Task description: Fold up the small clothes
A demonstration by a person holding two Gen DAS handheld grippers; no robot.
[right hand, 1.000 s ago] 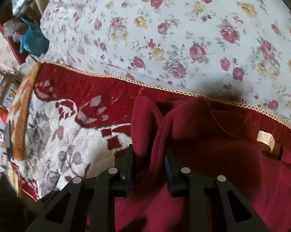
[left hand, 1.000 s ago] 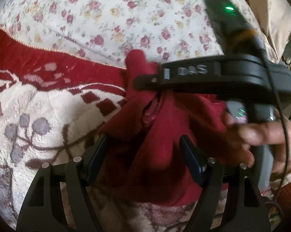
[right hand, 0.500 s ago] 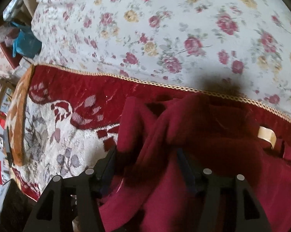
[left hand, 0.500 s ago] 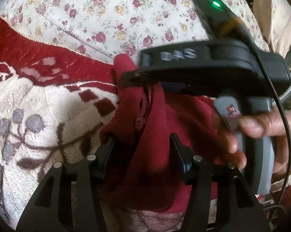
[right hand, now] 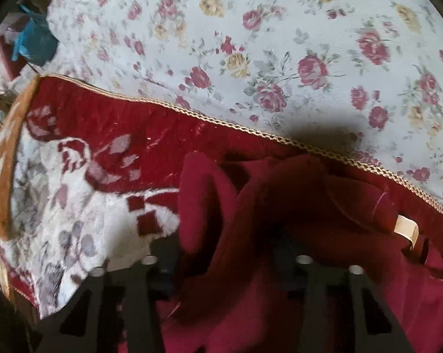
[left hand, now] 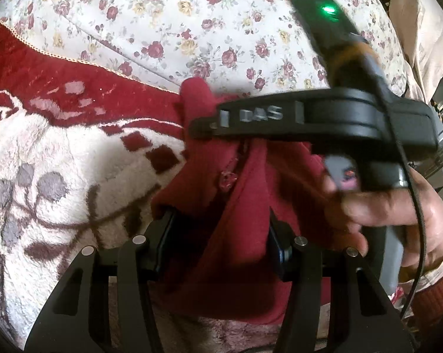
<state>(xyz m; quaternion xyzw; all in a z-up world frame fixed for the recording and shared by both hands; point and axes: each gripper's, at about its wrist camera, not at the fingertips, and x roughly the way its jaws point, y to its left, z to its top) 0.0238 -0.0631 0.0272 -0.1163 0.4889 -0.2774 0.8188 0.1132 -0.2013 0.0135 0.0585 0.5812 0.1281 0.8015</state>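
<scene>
A dark red garment (left hand: 239,206) lies bunched on a red and cream plush blanket (left hand: 59,176). My left gripper (left hand: 221,232) is shut on a thick bunch of the garment near a small pink button (left hand: 227,178). My right gripper (left hand: 200,123) reaches in from the right, held by a hand (left hand: 392,206), with its tips at an upright fold. In the right wrist view the right gripper (right hand: 224,250) straddles folds of the garment (right hand: 309,200). Its jaws are closing, and the pads do not clearly press the cloth. A beige label loop (right hand: 406,229) shows at the right.
A floral sheet (left hand: 192,14) covers the bed beyond the blanket's gold-trimmed edge (right hand: 250,128). A blue bag (right hand: 33,41) and clutter lie off the bed at the far left. A black cable (left hand: 418,206) hangs from the right gripper.
The left jaws narrowed onto the bunch of cloth and stayed there. The right jaws let go of a fold, spread wide, and now draw together again around more cloth.
</scene>
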